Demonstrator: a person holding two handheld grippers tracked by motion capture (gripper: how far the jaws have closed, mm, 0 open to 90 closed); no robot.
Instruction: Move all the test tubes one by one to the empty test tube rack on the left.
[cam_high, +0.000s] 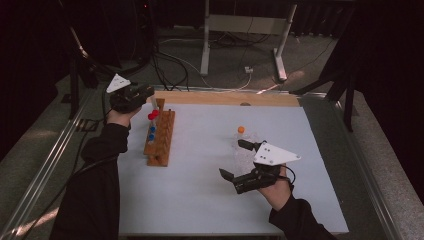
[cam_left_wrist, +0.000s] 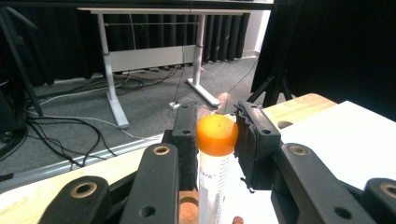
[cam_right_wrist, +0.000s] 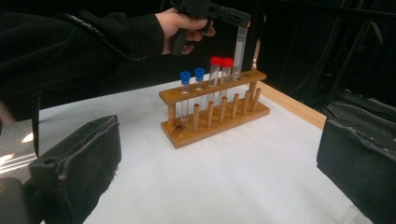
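A wooden tube rack (cam_high: 159, 142) stands on the left of the white table, with two blue-capped tubes (cam_right_wrist: 192, 76) and two red-capped tubes (cam_right_wrist: 221, 62) upright in it. My left gripper (cam_high: 144, 93) hovers over the rack's far end, shut on an orange-capped tube (cam_left_wrist: 215, 136) just under its cap. That tube (cam_right_wrist: 240, 44) hangs upright, its lower end at the rack's last hole. My right gripper (cam_high: 231, 158) is open low over the table's right half, with nothing between its jaws in its own view. Clear tubes (cam_high: 243, 156) lie by it, one with an orange cap (cam_high: 241, 129).
A wooden strip (cam_high: 225, 98) runs along the table's far edge. Metal rails (cam_high: 60, 145) border the table on both sides. Beyond it are cables and a white desk frame (cam_high: 245, 30) on the floor. White tabletop (cam_high: 200, 190) lies between the rack and my right hand.
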